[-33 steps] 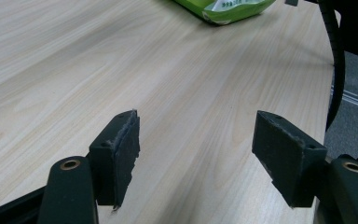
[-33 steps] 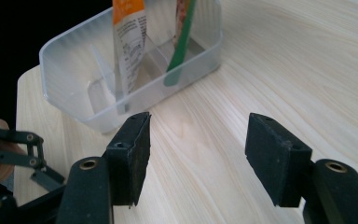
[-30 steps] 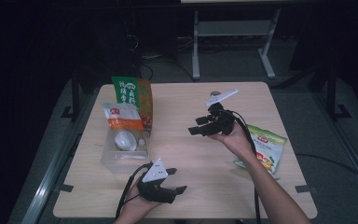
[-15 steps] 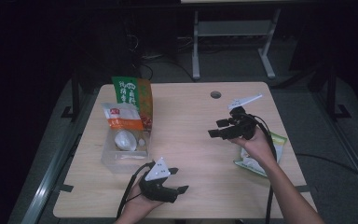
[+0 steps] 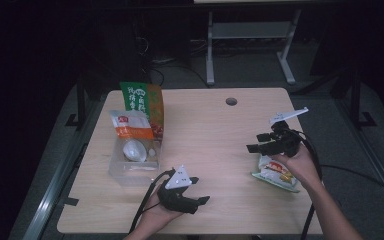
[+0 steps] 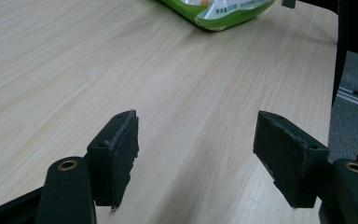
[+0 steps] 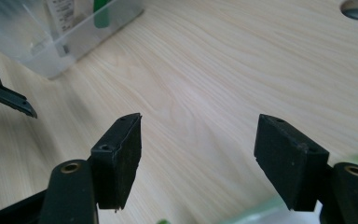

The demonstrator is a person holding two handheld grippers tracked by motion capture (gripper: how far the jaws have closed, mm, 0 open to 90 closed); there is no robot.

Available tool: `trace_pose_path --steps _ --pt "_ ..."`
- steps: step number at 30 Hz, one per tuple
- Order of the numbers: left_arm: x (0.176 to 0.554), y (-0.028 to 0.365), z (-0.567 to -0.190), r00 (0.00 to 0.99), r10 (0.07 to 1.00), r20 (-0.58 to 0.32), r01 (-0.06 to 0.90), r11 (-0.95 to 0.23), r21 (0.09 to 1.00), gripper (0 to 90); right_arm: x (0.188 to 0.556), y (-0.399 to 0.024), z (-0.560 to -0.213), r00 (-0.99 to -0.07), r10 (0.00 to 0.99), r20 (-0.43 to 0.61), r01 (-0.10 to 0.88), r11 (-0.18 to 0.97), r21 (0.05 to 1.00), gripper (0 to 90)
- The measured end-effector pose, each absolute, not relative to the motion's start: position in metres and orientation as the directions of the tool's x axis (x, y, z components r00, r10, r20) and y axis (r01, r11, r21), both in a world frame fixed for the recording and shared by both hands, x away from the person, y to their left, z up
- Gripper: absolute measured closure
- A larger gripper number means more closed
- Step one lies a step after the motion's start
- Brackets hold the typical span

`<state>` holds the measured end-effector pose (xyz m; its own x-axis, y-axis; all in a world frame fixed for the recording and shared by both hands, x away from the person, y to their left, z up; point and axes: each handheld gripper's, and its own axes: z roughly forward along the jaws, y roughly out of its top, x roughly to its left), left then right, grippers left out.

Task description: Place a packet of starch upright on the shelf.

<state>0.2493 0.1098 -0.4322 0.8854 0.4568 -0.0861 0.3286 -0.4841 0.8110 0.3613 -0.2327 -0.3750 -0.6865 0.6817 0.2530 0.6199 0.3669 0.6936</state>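
At frame left, the clear plastic bin [image 5: 132, 162] holds a white bowl [image 5: 134, 150], an orange-white pouch [image 5: 132, 125] and a green-orange bag [image 5: 145, 102]; the left hand-held gripper [image 5: 197, 192] stands open and empty, while the right hand-held gripper [image 5: 254, 142] has just been opening with nothing between its jaws.

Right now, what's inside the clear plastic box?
The clear box holds a white rounded thing and an orange-and-white packet leaning in. Whatever sits beneath or behind them is covered.

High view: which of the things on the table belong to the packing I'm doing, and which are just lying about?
In the job:
- green snack bag, under the right gripper, whose jaws have just been opening with nothing between them
- clear plastic bin
- white and orange packet and white round thing in the bin
- green and orange bag standing in the bin

Lying about:
- left gripper, open, resting on the table
- round cable hole
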Motion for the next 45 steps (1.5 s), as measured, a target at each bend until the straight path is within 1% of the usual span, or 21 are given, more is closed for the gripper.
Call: trace_pose_path --steps 11,19,25,28,29,35,36,39,42,44,45 --pt "0.258 0.081 -0.428 0.905 0.418 -0.08 0.307 -0.509 0.804 30.6 0.352 -0.262 -0.383 -0.632 0.736 0.245 0.658 0.342 0.67 30.5" --pt "0.269 0.055 -0.424 0.916 0.393 -0.085 0.291 -0.504 0.813 35.1 0.345 -0.286 -0.392 -0.598 0.763 0.245 0.681 0.322 0.658 30.1" --pt "0.282 0.026 -0.421 0.927 0.366 -0.078 0.268 -0.505 0.821 40.8 0.34 -0.312 -0.402 -0.549 0.79 0.272 0.713 0.273 0.646 29.4" --pt "0.285 0.016 -0.421 0.927 0.363 -0.089 0.276 -0.503 0.819 42.8 0.338 -0.32 -0.405 -0.532 0.798 0.284 0.723 0.253 0.643 29.5" --pt "0.289 0.007 -0.422 0.934 0.349 -0.081 0.263 -0.514 0.817 45.7 0.337 -0.326 -0.408 -0.516 0.808 0.285 0.732 0.243 0.637 29.8" --pt "0.299 -0.016 -0.423 0.936 0.34 -0.093 0.267 -0.511 0.817 49.3 0.334 -0.339 -0.417 -0.485 0.826 0.287 0.751 0.226 0.62 30.7" --pt "0.302 -0.025 -0.424 0.939 0.331 -0.089 0.261 -0.521 0.812 51.5 0.333 -0.344 -0.421 -0.474 0.834 0.283 0.758 0.224 0.612 31.1" --pt "0.305 -0.033 -0.426 0.941 0.326 -0.093 0.262 -0.524 0.811 55.6 0.333 -0.349 -0.424 -0.463 0.841 0.28 0.764 0.218 0.607 31.6" --pt "0.313 -0.047 -0.429 0.939 0.326 -0.106 0.273 -0.525 0.806 60.0 0.332 -0.359 -0.432 -0.43 0.855 0.291 0.781 0.19 0.595 32.4" --pt "0.314 -0.05 -0.429 0.94 0.322 -0.109 0.273 -0.526 0.805 61.3 0.333 -0.361 -0.434 -0.423 0.857 0.294 0.785 0.184 0.592 32.7" --pt "0.315 -0.054 -0.429 0.941 0.32 -0.111 0.273 -0.525 0.806 64.3 0.333 -0.365 -0.437 -0.411 0.861 0.299 0.792 0.175 0.585 32.8"
